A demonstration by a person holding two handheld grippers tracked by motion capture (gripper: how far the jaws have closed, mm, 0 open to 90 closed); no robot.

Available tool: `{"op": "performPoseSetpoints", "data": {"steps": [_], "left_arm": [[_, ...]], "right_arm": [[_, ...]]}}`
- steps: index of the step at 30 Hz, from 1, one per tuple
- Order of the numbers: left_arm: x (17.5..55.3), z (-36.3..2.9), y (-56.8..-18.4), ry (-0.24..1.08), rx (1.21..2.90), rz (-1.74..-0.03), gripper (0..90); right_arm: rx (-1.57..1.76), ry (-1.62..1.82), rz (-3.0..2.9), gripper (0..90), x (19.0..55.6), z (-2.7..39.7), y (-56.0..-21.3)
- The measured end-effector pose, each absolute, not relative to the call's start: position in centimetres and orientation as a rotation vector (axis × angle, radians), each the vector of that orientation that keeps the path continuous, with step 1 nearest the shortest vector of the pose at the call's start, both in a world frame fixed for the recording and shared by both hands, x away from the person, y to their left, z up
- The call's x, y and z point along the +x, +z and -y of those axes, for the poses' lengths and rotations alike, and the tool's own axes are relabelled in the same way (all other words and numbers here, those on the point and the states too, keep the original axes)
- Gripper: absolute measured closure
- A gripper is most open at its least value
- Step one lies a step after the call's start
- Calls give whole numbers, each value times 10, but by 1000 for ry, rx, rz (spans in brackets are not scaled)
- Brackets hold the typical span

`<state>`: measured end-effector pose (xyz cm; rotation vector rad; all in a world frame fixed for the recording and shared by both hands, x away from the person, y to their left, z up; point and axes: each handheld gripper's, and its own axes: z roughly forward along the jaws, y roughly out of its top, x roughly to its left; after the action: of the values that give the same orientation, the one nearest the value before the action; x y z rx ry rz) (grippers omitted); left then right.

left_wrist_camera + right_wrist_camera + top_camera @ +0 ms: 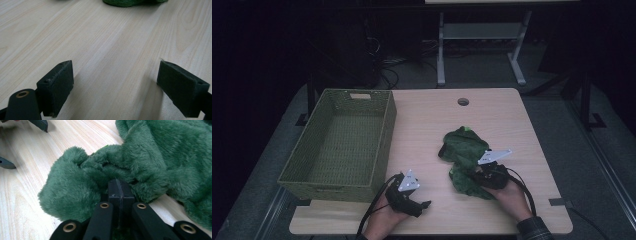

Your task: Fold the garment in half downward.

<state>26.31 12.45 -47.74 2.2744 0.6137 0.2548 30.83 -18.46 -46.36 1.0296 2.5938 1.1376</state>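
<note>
A crumpled green fleece cloth (464, 145) lies on the right half of the light wooden table (507, 115). My right gripper (475, 172) sits at the cloth's near edge. In the right gripper view its jaws meet, shut on a fold of the cloth (150, 152), with the right gripper (119, 190) half buried in the pile. My left gripper (423, 206) rests near the table's front edge, left of the cloth. Its jaws stand wide apart over bare wood, so the left gripper (115, 85) is open with nothing between them. The cloth's edge (130, 2) lies far ahead of it.
A green woven basket (384, 145) with nothing in it stands on the left half of the table, close beside the left hand. A cable hole (463, 101) sits near the far edge. Beyond the table stand a desk frame (441, 55) and cables on the dark floor.
</note>
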Motion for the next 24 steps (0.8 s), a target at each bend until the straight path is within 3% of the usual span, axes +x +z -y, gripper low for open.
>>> {"op": "performPoseSetpoints", "data": {"steps": [3, 10, 17, 24], "left_arm": [[263, -125, -477, 257, 2275, -612, 128], [263, -125, -477, 259, 2276, -609, 128], [263, -125, -477, 259, 2277, -608, 128], [263, -125, -477, 257, 2279, -608, 127]], "right_arm": [[1020, 1141, -2574, 885, 306, 186, -459], [1028, 1181, -2477, 709, 300, 198, -442], [1072, 1190, -2421, 601, 295, 221, -436], [1105, 1200, -2369, 581, 280, 247, -433]]}}
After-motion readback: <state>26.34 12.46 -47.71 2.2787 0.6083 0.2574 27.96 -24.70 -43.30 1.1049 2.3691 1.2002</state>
